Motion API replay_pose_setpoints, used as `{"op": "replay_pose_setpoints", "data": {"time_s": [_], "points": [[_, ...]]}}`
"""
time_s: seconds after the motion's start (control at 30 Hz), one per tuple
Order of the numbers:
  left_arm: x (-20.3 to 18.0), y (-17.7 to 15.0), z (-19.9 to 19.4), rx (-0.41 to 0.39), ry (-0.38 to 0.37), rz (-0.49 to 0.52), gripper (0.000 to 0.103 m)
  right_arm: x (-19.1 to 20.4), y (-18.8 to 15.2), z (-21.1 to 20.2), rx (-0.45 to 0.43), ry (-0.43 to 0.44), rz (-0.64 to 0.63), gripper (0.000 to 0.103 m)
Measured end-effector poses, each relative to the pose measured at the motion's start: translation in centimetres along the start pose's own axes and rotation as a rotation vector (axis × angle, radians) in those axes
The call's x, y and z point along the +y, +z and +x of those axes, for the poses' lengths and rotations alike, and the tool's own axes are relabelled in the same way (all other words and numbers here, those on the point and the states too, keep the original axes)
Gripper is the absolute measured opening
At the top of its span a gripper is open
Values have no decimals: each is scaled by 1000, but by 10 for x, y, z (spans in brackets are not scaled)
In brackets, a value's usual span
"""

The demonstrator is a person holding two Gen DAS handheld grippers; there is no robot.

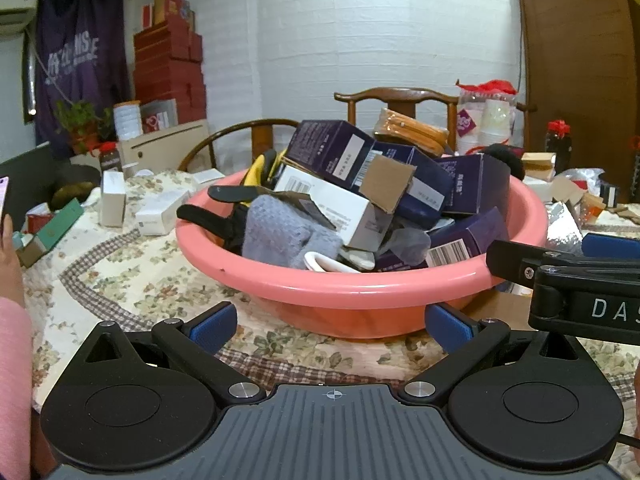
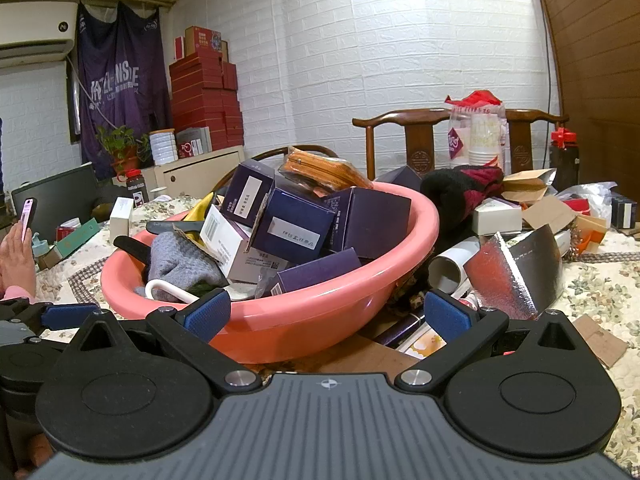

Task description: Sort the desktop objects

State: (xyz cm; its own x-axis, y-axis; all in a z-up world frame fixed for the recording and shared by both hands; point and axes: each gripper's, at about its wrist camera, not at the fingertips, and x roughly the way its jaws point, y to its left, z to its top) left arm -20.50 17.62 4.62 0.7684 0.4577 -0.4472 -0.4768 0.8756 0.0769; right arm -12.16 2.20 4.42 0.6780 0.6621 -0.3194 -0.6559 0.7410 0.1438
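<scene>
a round pink plastic basin (image 1: 360,284) sits on a floral quilted tablecloth (image 1: 120,272), heaped above its rim. inside it are dark purple cardboard boxes (image 1: 328,148), a white box with a barcode (image 1: 324,208), a grey knitted cloth (image 1: 280,236) at the near left, a yellow banana (image 1: 254,174) at the far left, and a clear packet of orange items (image 1: 412,130) on top at the far side. a white curved handle (image 2: 160,286) pokes up near the front rim; what it belongs to is hard to say.

the left gripper (image 1: 330,326) hangs just in front of the basin with its blue-padded jaws spread wide and nothing between them. the right gripper (image 2: 328,316) is beside it to the right, equally spread and empty, its left pad (image 2: 208,312) overlapping the basin's near rim in the right wrist view.

right of the basin lie a crinkled silver foil bag (image 2: 516,276), a white cardboard tube (image 2: 452,264), a black and red knitted garment (image 2: 460,192) and flat brown cardboard scraps (image 2: 600,340). left of the basin stand small white boxes (image 1: 112,198) and a green box (image 1: 60,228). at the far left a person's hand (image 2: 16,256) in a pink sleeve holds a phone (image 2: 27,212). wooden chairs (image 2: 420,144) stand behind the table.
</scene>
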Motion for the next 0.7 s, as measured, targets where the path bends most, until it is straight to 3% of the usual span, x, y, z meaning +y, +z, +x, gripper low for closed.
{"op": "replay_pose_setpoints", "data": {"time_s": [0.7], "points": [[-4, 1, 1, 0, -8, 1, 103, 1, -1, 0, 0, 3, 2, 103]]}}
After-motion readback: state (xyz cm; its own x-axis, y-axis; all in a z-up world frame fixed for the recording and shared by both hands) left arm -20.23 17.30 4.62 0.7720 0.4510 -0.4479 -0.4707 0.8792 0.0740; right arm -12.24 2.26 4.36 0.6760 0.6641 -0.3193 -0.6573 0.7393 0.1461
